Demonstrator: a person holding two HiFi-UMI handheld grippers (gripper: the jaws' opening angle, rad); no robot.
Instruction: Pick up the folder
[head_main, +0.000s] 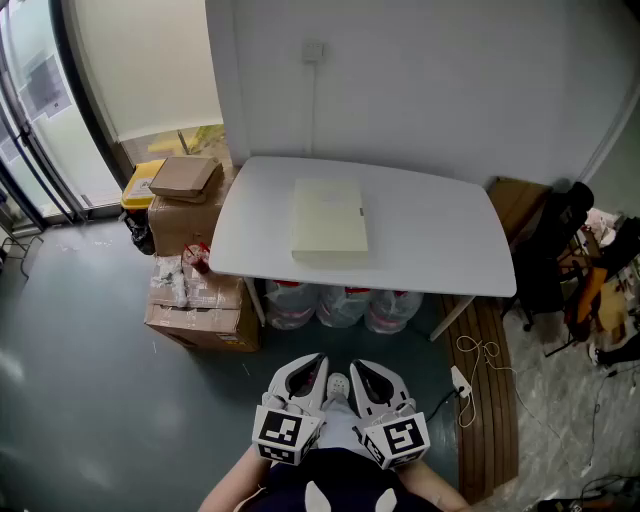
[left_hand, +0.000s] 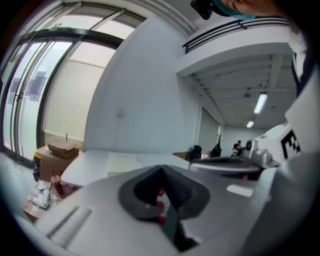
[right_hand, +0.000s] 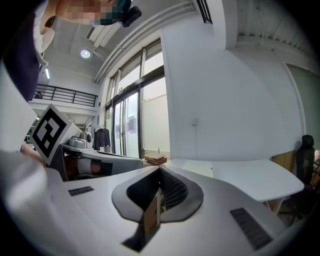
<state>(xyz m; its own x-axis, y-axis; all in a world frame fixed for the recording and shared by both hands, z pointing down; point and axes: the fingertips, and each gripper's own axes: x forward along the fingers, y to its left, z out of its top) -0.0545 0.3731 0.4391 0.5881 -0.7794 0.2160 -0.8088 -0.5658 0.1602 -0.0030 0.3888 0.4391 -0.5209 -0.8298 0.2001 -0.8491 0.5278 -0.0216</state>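
A pale cream folder (head_main: 329, 216) lies flat on the white table (head_main: 440, 240), left of the table's middle. Both grippers hang close to my body, well short of the table's near edge. My left gripper (head_main: 312, 372) is shut with nothing in it. Beside it on the right, my right gripper (head_main: 366, 374) is also shut and empty. In the left gripper view the folder (left_hand: 122, 163) shows as a pale patch on the table (left_hand: 85, 167) beyond the closed jaws. In the right gripper view the table (right_hand: 250, 176) stretches ahead past the closed jaws.
Cardboard boxes (head_main: 185, 205) are stacked at the table's left end, with a yellow bin (head_main: 140, 185) behind them. Large water bottles (head_main: 340, 305) stand under the table. A dark chair (head_main: 550, 250) and a wooden board (head_main: 495, 400) with a cable (head_main: 480, 360) are on the right.
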